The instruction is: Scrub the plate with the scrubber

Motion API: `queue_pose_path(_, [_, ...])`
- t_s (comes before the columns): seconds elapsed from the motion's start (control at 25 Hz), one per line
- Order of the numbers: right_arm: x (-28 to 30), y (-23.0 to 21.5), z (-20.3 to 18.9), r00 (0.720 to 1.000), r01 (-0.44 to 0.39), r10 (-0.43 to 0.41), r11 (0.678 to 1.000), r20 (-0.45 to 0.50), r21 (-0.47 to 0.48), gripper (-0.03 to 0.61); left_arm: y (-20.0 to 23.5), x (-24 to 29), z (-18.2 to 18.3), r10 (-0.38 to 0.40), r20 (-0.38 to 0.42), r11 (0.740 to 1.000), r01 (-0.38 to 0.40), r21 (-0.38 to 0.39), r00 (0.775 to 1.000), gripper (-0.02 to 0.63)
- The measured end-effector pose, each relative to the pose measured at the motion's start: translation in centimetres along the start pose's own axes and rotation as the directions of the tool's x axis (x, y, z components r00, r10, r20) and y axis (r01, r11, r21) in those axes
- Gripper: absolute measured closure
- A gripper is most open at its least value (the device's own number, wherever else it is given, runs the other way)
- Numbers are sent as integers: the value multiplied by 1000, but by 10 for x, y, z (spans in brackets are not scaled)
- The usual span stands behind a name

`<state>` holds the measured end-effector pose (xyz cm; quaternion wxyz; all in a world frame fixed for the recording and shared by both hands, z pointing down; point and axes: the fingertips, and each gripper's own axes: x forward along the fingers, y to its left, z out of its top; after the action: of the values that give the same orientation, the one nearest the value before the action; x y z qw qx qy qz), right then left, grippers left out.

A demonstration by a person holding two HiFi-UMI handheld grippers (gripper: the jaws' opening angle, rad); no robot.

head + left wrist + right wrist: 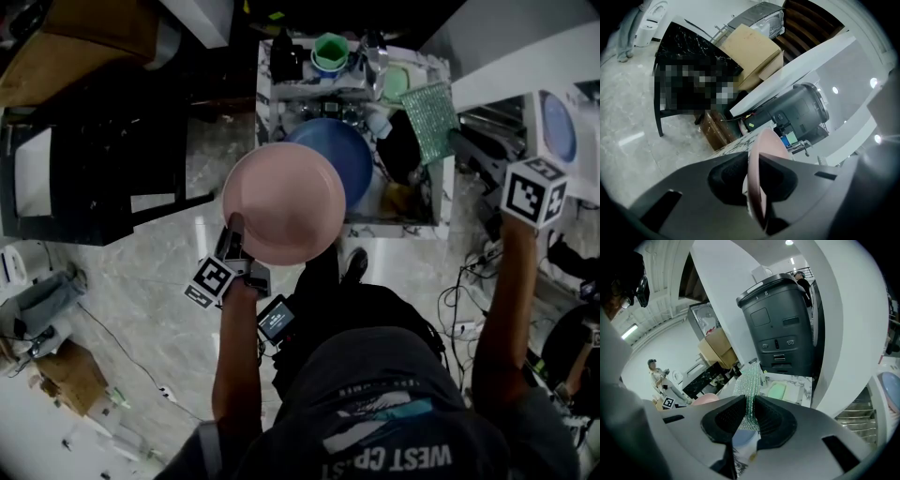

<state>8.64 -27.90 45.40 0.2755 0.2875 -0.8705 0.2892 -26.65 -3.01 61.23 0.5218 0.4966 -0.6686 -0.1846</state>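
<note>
1. The left gripper (233, 242) has its jaws nearly together, pinched on the lower left rim of the plate (284, 202). Its own view shows the pink rim edge-on between the pads, pressed from both sides.
2. The plate is held up off any surface, its hollow face turned toward the head camera. It hangs over the front left of the sink (394, 228) and partly covers a blue plate (339, 155) lying inside.
3. The right gripper (457, 141) is partly closed on the scrubber (429, 120), a green glittery pad. One edge is nipped between the jaws and the rest stands free beyond them.
4. The scrubber is over the right side of the sink, well apart from the plate, with no contact between them.
5. Done, as I judge it: both pickups. Each gripper has a firm hold on what it needs.
6. Left to do: everything that counts as scrubbing. The pad must be brought across to the plate's face and rubbed over it (no suds, water or wipe marks show on the pink surface, though the dim light could hide them).
7. The task looks early on: set up, but not started in earnest.
</note>
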Motion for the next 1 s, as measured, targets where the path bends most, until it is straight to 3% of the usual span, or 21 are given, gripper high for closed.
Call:
queue_pose_path(0.32, [8, -13, -7, 999, 32, -32, 999, -6, 35, 489, -1, 4, -4, -35, -17, 999, 35, -20, 999, 573])
queue_pose_path(0.6, [21, -45, -7, 998, 36, -41, 992, 45, 122, 489, -15, 10, -3, -101, -26, 994, 99, -54, 995, 444])
queue_pose_path(0.88, [42, -111, -6, 981, 77, -132, 938, 141, 337, 489, -25, 3, 3, -107, -7, 983, 104, -151, 994, 402])
queue_pose_path(1.0, [54, -141, -9, 974, 90, -165, 912, 155, 401, 489, -23, 0, 6, -105, -10, 984, 103, -145, 994, 402])
